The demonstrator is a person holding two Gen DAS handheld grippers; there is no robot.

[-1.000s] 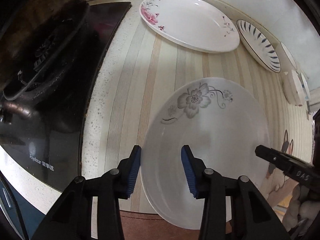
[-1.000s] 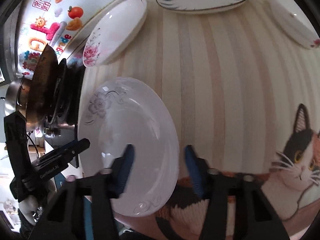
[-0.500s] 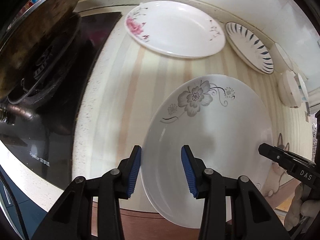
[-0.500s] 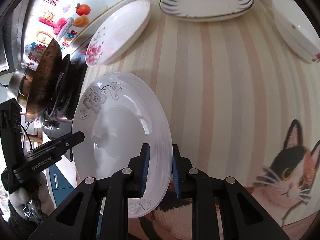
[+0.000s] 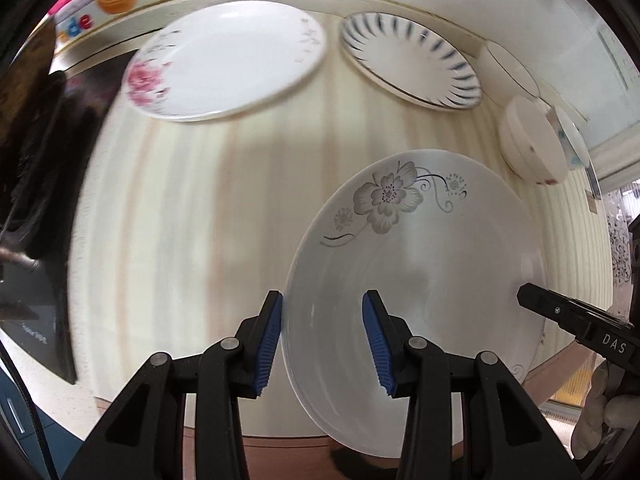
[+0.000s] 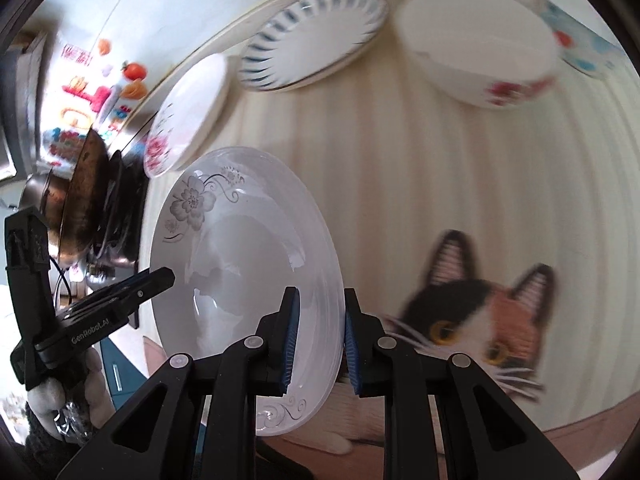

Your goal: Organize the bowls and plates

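A white plate with a grey flower is lifted and tilted above the striped counter. My right gripper is shut on its right rim and holds it; the plate also shows in the right wrist view. My left gripper is open, its blue pads straddling the plate's left rim without closing on it. A pink-flower plate, a blue-striped plate and a white bowl with red marks sit at the back of the counter.
A black stove with a dark pan lies to the left. A cat-print mat covers the counter's front right. More small bowls stand at the far right by the wall.
My right gripper closed on the grey-flower plate's rim and lifted it, tilting it up. Both views have swung right and forward toward the back plates.
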